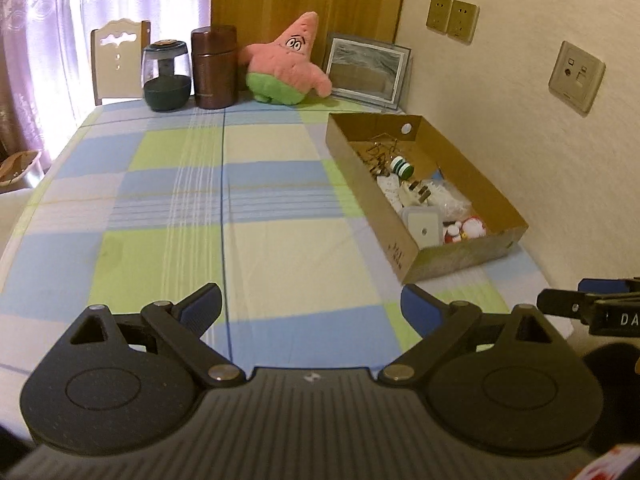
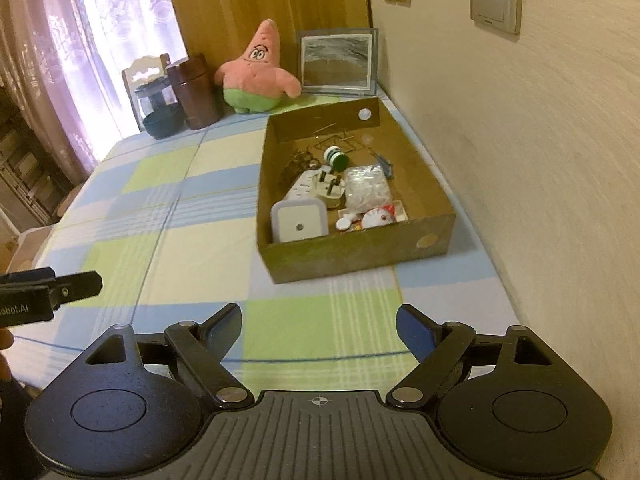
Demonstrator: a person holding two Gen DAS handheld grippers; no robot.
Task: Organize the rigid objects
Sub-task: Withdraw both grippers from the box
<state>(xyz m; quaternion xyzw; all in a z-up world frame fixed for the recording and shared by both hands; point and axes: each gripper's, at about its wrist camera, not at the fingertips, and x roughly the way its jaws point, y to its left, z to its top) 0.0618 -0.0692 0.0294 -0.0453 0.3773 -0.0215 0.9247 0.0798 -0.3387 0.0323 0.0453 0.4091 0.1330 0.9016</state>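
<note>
An open cardboard box (image 1: pixel 408 258) (image 2: pixel 360 254) stands on the checked tablecloth by the wall. It holds several small items: a white square container (image 1: pixel 423 229) (image 2: pixel 299 222), a white plug (image 2: pixel 330 188), a green-and-white spool (image 1: pixel 401 167) (image 2: pixel 335 157), a clear bag (image 2: pixel 366 188) and a red-and-white toy (image 1: pixel 472 229) (image 2: pixel 376 218). My left gripper (image 1: pixel 311 304) is open and empty over the table, left of the box. My right gripper (image 2: pixel 319 322) is open and empty, short of the box's near wall.
At the table's far end stand a pink star plush (image 1: pixel 286 62) (image 2: pixel 256 70), a brown canister (image 1: pixel 213 68) (image 2: pixel 195 92), a dark-based glass jar (image 1: pixel 166 76) (image 2: pixel 158 114) and a framed picture (image 1: pixel 366 70) (image 2: pixel 338 62). A chair (image 1: pixel 118 60) stands behind. The wall (image 2: pixel 540 160) runs along the right.
</note>
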